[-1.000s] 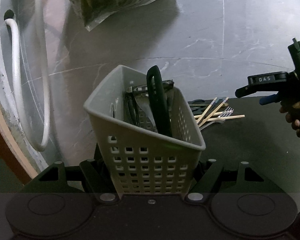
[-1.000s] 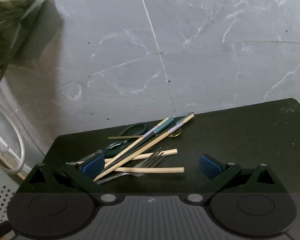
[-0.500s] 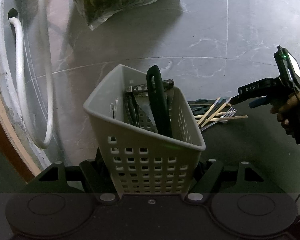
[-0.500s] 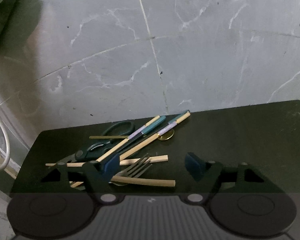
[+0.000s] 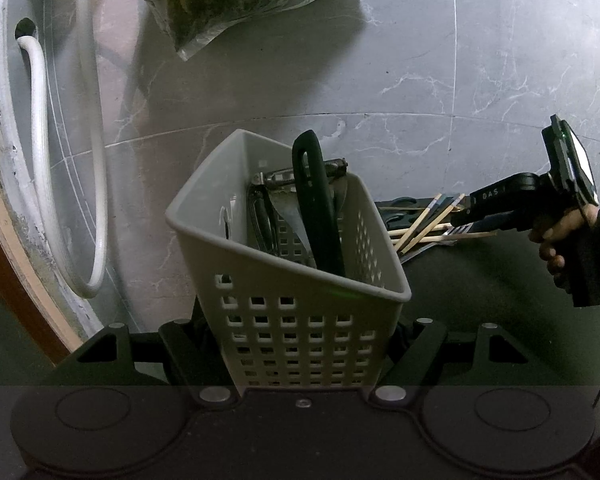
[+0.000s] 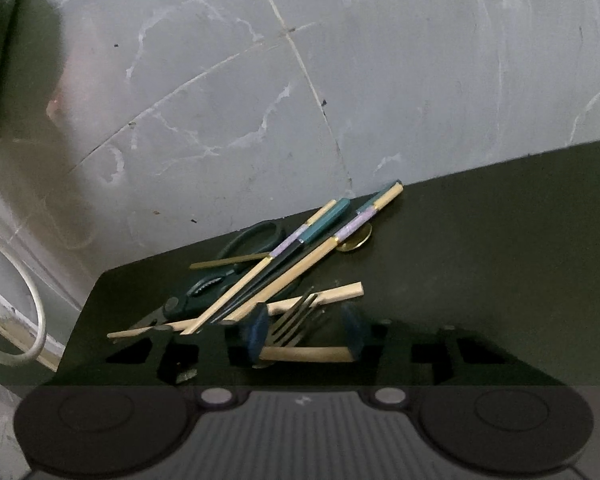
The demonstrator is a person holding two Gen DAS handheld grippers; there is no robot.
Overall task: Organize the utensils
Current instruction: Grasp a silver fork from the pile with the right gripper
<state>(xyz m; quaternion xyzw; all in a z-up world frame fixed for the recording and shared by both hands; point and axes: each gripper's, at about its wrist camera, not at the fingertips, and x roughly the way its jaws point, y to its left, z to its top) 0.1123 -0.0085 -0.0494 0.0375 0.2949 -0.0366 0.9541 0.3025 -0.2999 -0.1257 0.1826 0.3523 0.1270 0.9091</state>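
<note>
Marble floor behind our dark desk (image 6: pixel 480 248), left fingers (image 5: pixel 300 344) clamping utensil basket (image 5: pixel 284 280), right fingers (image 6: pixel 256 332) just narrowing around fork (image 6: pixel 292 322) and chopstick (image 6: pixel 304 354), contact seemingly unmade.

The right gripper (image 6: pixel 305 334), jaws just closing, straddles a fork (image 6: pixel 290 326) and a chopstick (image 6: pixel 304 354) on the dark table (image 6: pixel 480 260).

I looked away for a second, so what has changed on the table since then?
The right gripper came down onto the utensil pile, its jaws closing around the fork and a wooden chopstick. The left gripper stays clamped on the grey basket; the scissors lie unmoved.
</note>
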